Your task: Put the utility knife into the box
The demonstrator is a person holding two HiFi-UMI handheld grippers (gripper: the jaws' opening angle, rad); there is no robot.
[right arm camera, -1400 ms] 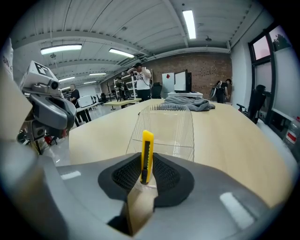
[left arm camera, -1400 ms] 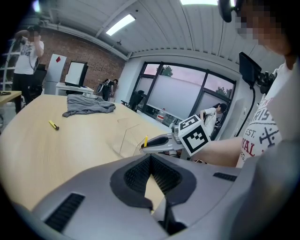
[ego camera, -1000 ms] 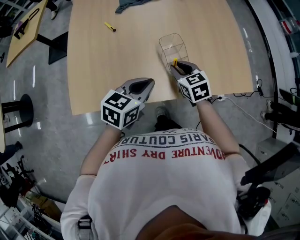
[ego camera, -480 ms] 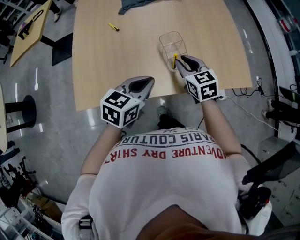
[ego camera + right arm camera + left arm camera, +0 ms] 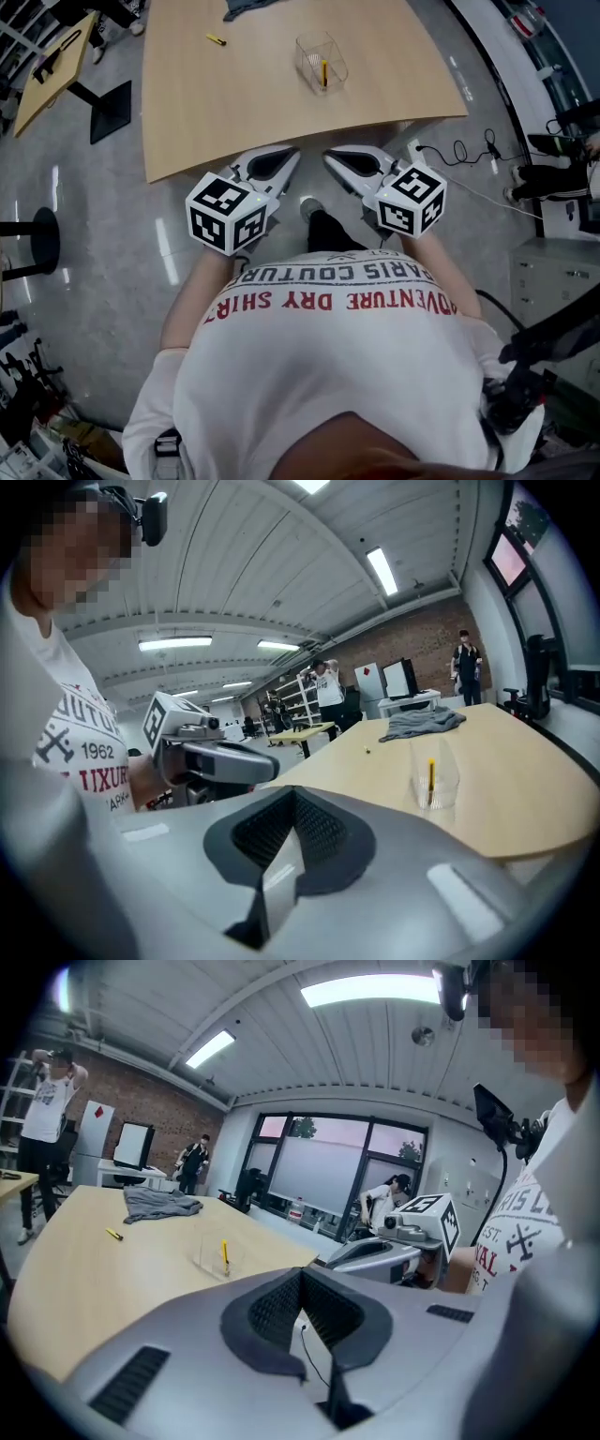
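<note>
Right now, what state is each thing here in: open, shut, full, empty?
left gripper: shut, holding nothing.
right gripper: shut, holding nothing.
box: clear, open-topped, upright on the table.
utility knife: standing inside the box.
small yellow item: lying loose on the table.
grey cloth: crumpled at the far edge.

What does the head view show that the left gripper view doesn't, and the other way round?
Only the head view: the marker cube on the left gripper, the person's printed shirt, and cables on the floor.

Only the left gripper view: that gripper's jaws shut together with nothing between them, plus the windows and bystanders.

Both: the utility knife standing in the clear box on the table, a second yellow knife lying apart, the grey cloth and the right gripper.
</note>
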